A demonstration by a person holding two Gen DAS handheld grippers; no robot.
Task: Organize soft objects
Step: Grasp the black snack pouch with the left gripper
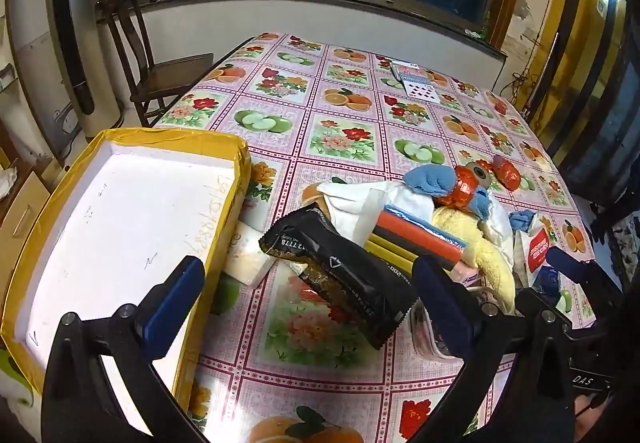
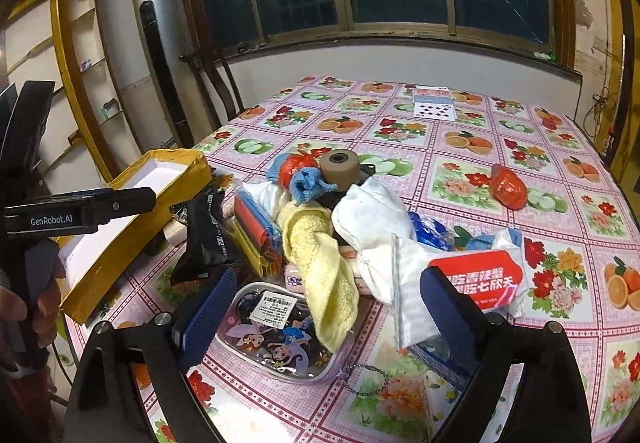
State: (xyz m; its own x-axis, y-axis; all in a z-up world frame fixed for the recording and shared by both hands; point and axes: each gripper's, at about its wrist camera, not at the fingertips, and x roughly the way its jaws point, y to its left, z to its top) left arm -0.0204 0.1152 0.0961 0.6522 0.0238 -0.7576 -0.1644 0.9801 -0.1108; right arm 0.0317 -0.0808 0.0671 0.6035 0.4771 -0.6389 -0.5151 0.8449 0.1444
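Blue-padded fingers (image 1: 172, 307) of the left gripper (image 1: 308, 307) sit nearest the lens, spread wide with nothing between them, hovering above the fruit-and-flower tablecloth (image 1: 344, 131). One finger hangs over the rim of the yellow box (image 1: 172, 141), whose white inside is bare apart from some handwriting. Just beside the box's right wall lies a small pale packet (image 1: 250, 257), and a black foil packet (image 1: 344, 275) lies slantwise between the two fingers, lower down on the cloth.

From the right wrist view, the right gripper (image 2: 328, 319) is likewise spread open and holds nothing. Below it lies a clear cartoon pouch (image 2: 276, 335) with a bead chain, and a yellow towel (image 2: 320, 263) droops across the pouch's upper right corner. Right of the towel a white cloth (image 2: 372, 219) is bunched up, with a clear zip bag (image 2: 412, 295) leaning against it and a red-labelled wipes pack (image 2: 484, 279) touching that bag. Behind the towel stand a bundle of coloured rolls (image 2: 256, 231), a blue rag (image 2: 308, 183) against a red foil ball (image 2: 294, 167), and a brown tape roll (image 2: 340, 167). A second red foil lump (image 2: 508, 187) lies well apart to the right, and playing cards (image 2: 434, 105) rest near the far edge. A hand (image 2: 40, 295) at the left grips the other tool's handle
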